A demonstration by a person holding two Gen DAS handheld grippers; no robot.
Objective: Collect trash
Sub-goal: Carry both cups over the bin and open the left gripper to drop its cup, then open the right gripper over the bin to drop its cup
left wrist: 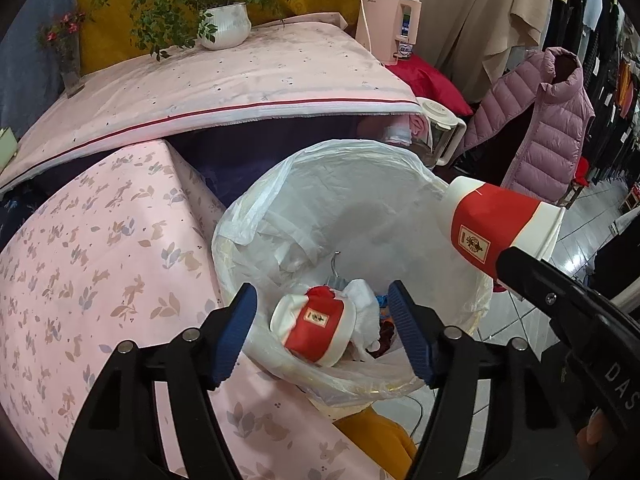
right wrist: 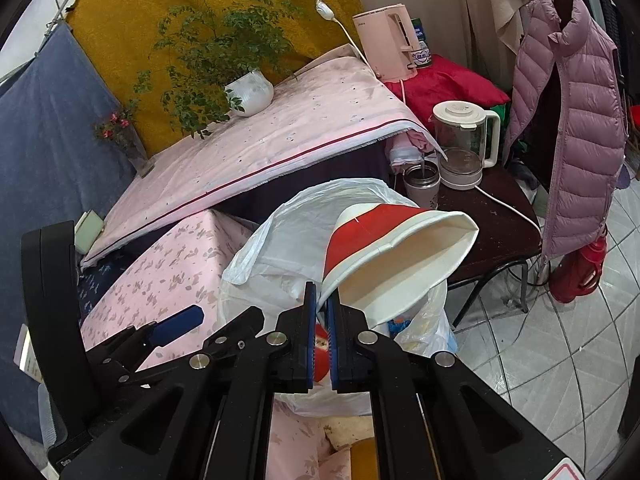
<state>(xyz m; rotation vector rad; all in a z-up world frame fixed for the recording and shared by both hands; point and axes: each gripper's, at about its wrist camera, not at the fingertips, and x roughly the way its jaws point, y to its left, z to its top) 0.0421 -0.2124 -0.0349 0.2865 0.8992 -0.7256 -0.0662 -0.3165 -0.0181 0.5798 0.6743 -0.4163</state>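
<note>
A trash bin lined with a white plastic bag [left wrist: 352, 184] stands beside the pink-covered table. Inside it lie a red-and-white paper cup [left wrist: 314, 326], crumpled white tissue [left wrist: 366, 306] and other scraps. My left gripper [left wrist: 322, 334] is open and empty, its blue pads [left wrist: 236, 334] spread over the bin's near rim. My right gripper [right wrist: 321, 318] is shut on the rim of a second red-and-white paper cup [right wrist: 394, 256], held tilted above the bag [right wrist: 304, 224]. That cup [left wrist: 500, 224] also shows in the left wrist view, over the bin's right edge.
A pink bunny-print cloth [left wrist: 92, 272] covers the table left of the bin. Behind is a higher pink-covered surface [left wrist: 224, 80] with a potted plant [left wrist: 224, 24]. A glass kettle [right wrist: 464, 144] and metal cup [right wrist: 422, 184] stand on a dark stool; a purple vest [right wrist: 572, 120] hangs right.
</note>
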